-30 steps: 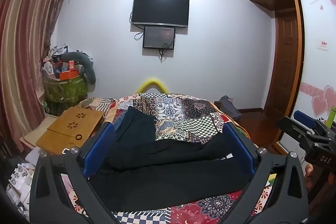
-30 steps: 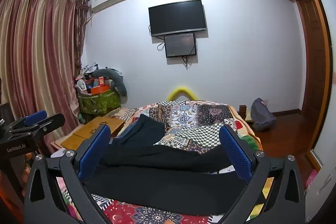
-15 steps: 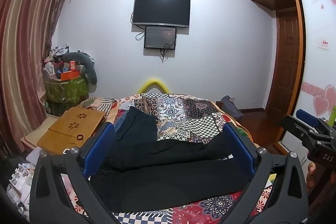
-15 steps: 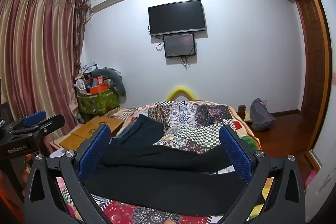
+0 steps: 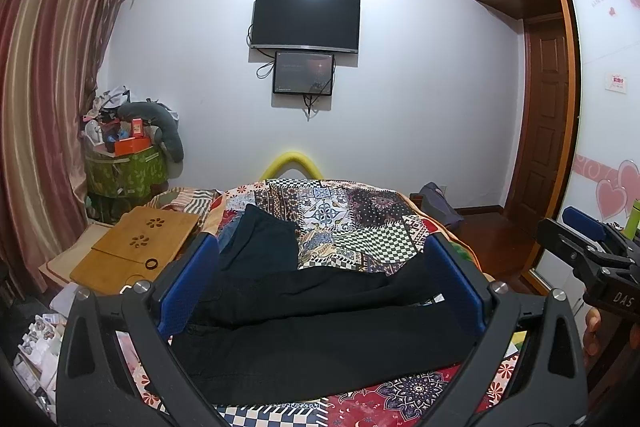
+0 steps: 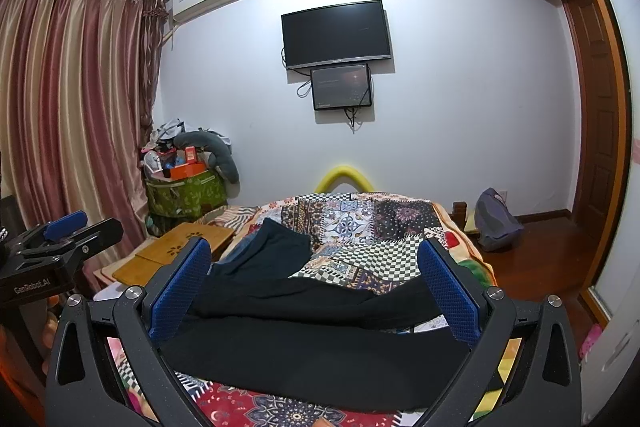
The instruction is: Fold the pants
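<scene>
the near edge of the black pants (image 5: pixel 320 339) is cut off behind both gripper frames, and the waistband is hard to make out. they lie flat across the patchwork bed cover (image 5: pixel 360 223), legs spread in a shallow v (a second dark garment (image 5: pixel 260 247) lies just beyond them). left gripper (image 5: pixel 320 287) and right gripper (image 6: pixel 316 287) gape wide above the pants, holding nothing, cover bare beyond.

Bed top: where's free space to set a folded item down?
Free: patchwork quilt beyond the black pants, right of the dark garment. Crowded: near edge under the pants; wooden lap desk on the left side.
</scene>
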`<state>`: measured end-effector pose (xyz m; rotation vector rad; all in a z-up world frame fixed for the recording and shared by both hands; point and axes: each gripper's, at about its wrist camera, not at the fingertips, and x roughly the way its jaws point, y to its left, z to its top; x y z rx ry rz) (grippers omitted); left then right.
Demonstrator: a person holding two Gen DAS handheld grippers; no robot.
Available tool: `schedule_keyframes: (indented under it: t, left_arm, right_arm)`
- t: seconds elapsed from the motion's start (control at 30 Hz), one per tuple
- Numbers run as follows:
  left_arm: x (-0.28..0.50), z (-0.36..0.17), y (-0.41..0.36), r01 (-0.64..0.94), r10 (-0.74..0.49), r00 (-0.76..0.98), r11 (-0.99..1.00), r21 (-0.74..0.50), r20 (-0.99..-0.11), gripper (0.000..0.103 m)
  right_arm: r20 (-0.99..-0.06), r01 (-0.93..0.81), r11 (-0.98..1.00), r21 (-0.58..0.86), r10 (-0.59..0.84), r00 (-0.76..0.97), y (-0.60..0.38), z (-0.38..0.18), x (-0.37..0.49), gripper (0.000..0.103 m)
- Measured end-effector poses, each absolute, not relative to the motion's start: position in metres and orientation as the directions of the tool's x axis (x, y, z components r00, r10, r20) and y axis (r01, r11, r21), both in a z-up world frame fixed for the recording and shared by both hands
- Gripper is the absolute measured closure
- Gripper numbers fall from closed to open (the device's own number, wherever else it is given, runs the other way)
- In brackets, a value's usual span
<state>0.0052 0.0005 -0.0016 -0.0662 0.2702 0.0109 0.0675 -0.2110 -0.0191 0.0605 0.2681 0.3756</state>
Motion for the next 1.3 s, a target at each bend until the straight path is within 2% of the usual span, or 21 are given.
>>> schedule_keyframes:
  t: [1.3]
  left_arm:
    - [0.007, 0.004, -0.008, -0.020, 0.005, 0.964, 0.998, -0.055, -0.264, 0.000]
  right_arm:
    - [-0.251, -0.350, 0.931, 0.104, 0.365, 0.897, -0.221, -0.017, 0.066, 0.001]
